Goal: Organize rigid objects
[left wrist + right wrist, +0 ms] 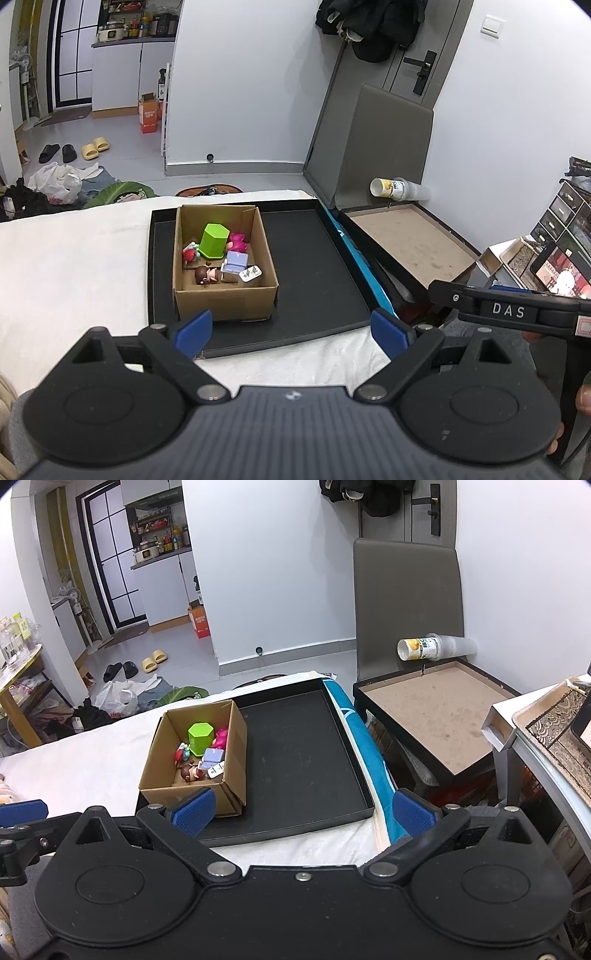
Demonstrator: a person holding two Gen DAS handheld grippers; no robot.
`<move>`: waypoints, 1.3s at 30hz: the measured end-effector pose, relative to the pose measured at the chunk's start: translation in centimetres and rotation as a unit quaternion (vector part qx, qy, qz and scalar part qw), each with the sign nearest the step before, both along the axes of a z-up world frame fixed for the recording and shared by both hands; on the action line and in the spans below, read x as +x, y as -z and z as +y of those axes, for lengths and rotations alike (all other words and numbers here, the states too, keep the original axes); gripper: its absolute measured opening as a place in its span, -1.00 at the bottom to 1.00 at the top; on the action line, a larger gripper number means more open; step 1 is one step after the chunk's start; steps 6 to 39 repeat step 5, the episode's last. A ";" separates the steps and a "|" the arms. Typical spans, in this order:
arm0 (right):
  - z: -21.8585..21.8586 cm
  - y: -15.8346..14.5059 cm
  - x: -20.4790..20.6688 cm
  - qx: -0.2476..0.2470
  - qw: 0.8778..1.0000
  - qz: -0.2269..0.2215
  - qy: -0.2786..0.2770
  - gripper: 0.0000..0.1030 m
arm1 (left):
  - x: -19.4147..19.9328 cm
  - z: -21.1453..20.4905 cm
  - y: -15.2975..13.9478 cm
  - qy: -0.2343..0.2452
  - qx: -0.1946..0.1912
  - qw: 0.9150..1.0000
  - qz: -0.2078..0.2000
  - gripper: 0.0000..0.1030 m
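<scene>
An open cardboard box (225, 299) (192, 794) stands on the left part of a black tray (314, 266) (299, 753). Inside lie a green hexagonal cup (213, 240) (201, 738), a pink toy (238, 242) (221, 738), a lilac block (235, 261) (213, 756), a brown-haired figure (207, 275) (189, 772), a red figure (189, 254) and a small white piece (251, 274) (216, 771). My left gripper (291, 332) is open and empty, near the tray's front edge. My right gripper (304, 810) is open and empty, also at the front edge.
The tray lies on a white cloth (74, 266) (92, 760). A grey chair (388, 147) (406, 602) stands at the right with a brown-topped box (410, 240) (436, 720) and a fallen cup (399, 188) (432, 648). Clutter lies on the floor at the left.
</scene>
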State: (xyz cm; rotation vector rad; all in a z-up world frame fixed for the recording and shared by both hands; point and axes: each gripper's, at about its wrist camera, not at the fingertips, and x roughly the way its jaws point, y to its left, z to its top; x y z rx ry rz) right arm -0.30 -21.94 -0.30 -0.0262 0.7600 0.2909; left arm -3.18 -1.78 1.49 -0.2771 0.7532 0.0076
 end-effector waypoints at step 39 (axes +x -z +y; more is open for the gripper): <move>-0.1 0.1 0.2 0.000 1.000 0.001 0.000 1.00 | 0.0 0.0 0.0 0.004 0.001 1.000 0.003 0.79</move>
